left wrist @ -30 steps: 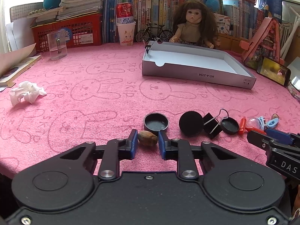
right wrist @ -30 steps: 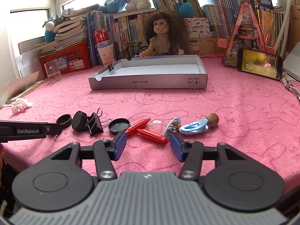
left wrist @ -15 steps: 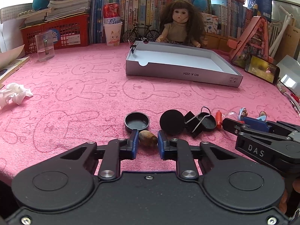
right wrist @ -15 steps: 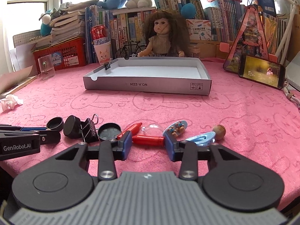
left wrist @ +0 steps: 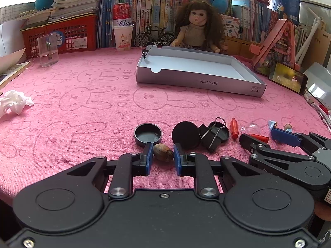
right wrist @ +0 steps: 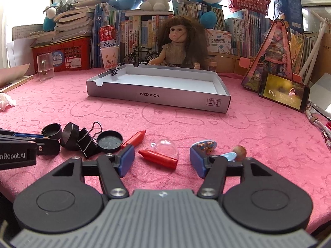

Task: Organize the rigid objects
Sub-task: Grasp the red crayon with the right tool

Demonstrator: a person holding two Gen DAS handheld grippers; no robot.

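Observation:
My left gripper point(left wrist: 162, 155) is shut on a brown nut point(left wrist: 163, 152), low over the pink cloth. Just beyond it lie a black cap point(left wrist: 148, 133), a black disc point(left wrist: 186, 134) and a black binder clip point(left wrist: 215, 133). My right gripper point(right wrist: 161, 155) is open and its jaws are still opening. A red crayon point(right wrist: 158, 159) lies loose on the cloth between them, touching neither pad. Near it are a second red crayon point(right wrist: 134, 139), a clear dome point(right wrist: 165, 147), a blue clip point(right wrist: 203, 145) and a wooden bead point(right wrist: 240, 152). The grey box tray point(right wrist: 157, 97) stands farther back.
A small binder clip point(right wrist: 114, 70) hangs on the tray's far left corner. Behind the tray are a doll point(right wrist: 180, 45), books and a red basket point(right wrist: 68, 55). A phone point(right wrist: 284, 92) leans at the right, a glass point(left wrist: 48, 50) and crumpled tissue point(left wrist: 14, 103) lie at the left.
My right gripper's jaws have spread wider around the red crayon and it has edged closer to the objects. My left gripper stays shut on the nut, barely moved.

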